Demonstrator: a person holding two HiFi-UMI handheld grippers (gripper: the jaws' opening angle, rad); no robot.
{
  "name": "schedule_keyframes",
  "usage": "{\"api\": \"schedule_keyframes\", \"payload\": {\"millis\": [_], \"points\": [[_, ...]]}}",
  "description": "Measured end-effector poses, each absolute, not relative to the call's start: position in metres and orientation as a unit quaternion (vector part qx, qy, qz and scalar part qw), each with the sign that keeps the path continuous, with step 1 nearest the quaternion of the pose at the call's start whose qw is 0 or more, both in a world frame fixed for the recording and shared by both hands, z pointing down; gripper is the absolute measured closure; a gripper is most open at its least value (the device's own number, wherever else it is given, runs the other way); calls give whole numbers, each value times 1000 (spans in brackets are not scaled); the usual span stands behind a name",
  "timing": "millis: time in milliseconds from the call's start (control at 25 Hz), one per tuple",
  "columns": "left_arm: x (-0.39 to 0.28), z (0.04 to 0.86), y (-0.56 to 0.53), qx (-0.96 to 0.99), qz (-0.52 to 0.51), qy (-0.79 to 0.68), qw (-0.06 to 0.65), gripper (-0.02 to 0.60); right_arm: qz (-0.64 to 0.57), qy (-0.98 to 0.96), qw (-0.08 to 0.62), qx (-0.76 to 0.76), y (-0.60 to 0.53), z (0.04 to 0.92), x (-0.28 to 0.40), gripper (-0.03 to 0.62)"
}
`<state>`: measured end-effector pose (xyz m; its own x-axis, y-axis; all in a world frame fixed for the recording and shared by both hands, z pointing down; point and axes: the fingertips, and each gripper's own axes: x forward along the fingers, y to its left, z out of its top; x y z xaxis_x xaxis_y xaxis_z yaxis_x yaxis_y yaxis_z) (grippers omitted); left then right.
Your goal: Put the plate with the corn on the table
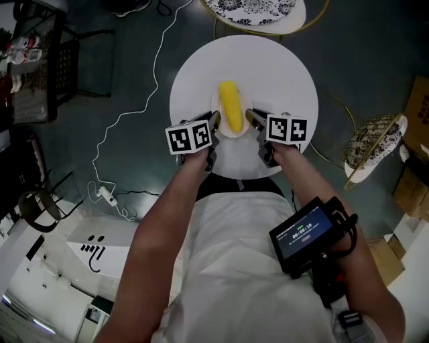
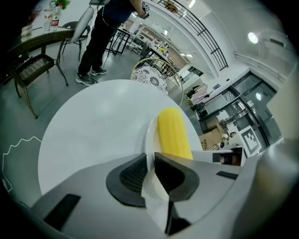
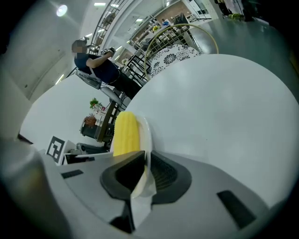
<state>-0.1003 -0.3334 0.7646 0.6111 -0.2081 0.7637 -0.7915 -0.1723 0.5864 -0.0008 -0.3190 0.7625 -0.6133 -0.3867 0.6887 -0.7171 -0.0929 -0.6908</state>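
1. head view: the left gripper (image 1: 216, 122) and the right gripper (image 1: 251, 119) stand at the left and right edges of a small white plate (image 1: 232, 134). the plate is over the near half of the round white table (image 1: 281, 74). a yellow corn (image 1: 231, 106) lies on the plate, pointing near to far.
2. head view: a chair with a patterned seat (image 1: 251, 10) stands just beyond the table's far edge. a white cable (image 1: 127, 114) runs across the floor at the left.
3. left gripper view: the jaws of the left gripper (image 2: 150, 170) are clenched on the plate (image 2: 150, 135) rim, one pad above it and one below. the corn (image 2: 174, 133) lies just beyond the jaws, with the table (image 2: 93, 130) beneath.
4. right gripper view: the right gripper (image 3: 145, 170) grasps the opposite plate (image 3: 146, 133) rim in the same manner. the corn (image 3: 125, 133) lies at the left of the rim and the table (image 3: 219, 107) spreads to the right.
5. no view shows whether the plate touches the table top or hangs just above it.
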Motion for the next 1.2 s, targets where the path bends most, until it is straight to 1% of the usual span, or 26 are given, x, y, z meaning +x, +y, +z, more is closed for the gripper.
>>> {"api": "schedule_keyframes", "payload": {"millis": [440,680,720,800,880,1200], "points": [[-100,771,-333,728,306,-345,508,541,593,-657,175,432,-321,772,-1,549],[-99,769,-334,743,321,-339,480,526,558,-670,208,442,-322,773,0,548],[-100,768,-335,746,316,-343,476,525,555,-672,207,445,-323,773,-1,548],[-103,765,-339,752,300,-356,467,492,547,-675,199,454,-324,771,1,548],[-111,760,-342,756,284,-371,458,477,538,-676,189,465,-324,768,4,546],[-139,745,-317,765,263,-383,447,477,515,-681,176,489,-319,751,20,549]]}}
